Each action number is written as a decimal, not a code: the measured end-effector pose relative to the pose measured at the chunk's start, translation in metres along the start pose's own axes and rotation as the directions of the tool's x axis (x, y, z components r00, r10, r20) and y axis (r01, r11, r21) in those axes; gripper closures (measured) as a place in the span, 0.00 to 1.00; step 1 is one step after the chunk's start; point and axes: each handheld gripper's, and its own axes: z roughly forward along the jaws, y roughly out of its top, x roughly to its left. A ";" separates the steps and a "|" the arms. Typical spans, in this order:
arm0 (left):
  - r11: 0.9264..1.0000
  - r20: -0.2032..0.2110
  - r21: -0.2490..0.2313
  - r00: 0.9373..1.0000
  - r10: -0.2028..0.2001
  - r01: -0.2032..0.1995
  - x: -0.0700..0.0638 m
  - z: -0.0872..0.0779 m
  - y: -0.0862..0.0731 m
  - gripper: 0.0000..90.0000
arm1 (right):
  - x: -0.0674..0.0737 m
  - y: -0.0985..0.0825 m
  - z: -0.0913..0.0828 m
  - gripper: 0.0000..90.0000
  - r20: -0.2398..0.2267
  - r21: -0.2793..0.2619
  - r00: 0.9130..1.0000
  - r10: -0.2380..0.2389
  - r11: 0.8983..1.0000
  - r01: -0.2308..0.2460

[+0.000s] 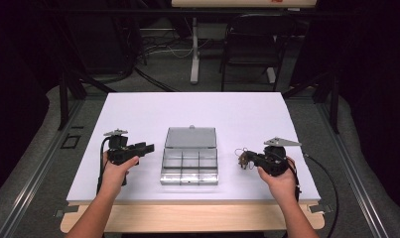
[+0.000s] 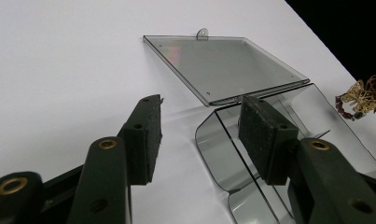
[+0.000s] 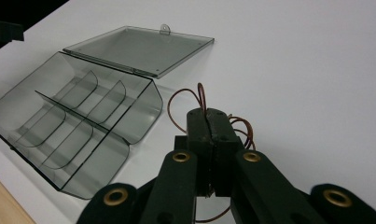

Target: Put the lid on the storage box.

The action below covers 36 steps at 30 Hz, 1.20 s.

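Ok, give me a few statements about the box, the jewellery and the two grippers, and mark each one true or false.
1. The clear compartment box lies open, lid flat on the white table. True.
2. The right gripper is shut on a wiry bracelet. True.
3. The left gripper holds the box lid. False: its fingers stand apart, with nothing between them.
4. The bracelet lies in a compartment. False: it is outside the box, in the right gripper.
5. The box sits between the two grippers. True.

The right gripper (image 3: 209, 122) clamps some brown cord jewellery (image 3: 195, 100), most of it hidden between the pads. In the left gripper view the clear box (image 2: 223, 154) runs off the bottom edge, and its lid (image 1: 191, 137) looks too small overhead for details.
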 end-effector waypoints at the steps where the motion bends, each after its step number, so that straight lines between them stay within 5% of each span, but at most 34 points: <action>1: 1.000 -0.002 -0.001 1.000 0.002 -0.002 0.001 0.000 0.000 0.55 | 0.001 0.001 0.000 0.99 -0.003 -0.002 1.000 0.002 1.000 -0.002; 16: 1.000 -0.006 -0.005 1.000 0.000 0.000 0.003 -0.002 0.000 0.55 | 0.026 0.021 0.006 0.99 -0.062 -0.024 0.997 -0.048 0.999 0.046; 36: 1.000 -0.008 -0.006 1.000 -0.004 0.004 0.003 -0.004 0.000 0.55 | 0.074 0.036 0.016 0.99 -0.165 -0.043 0.977 -0.133 0.991 0.128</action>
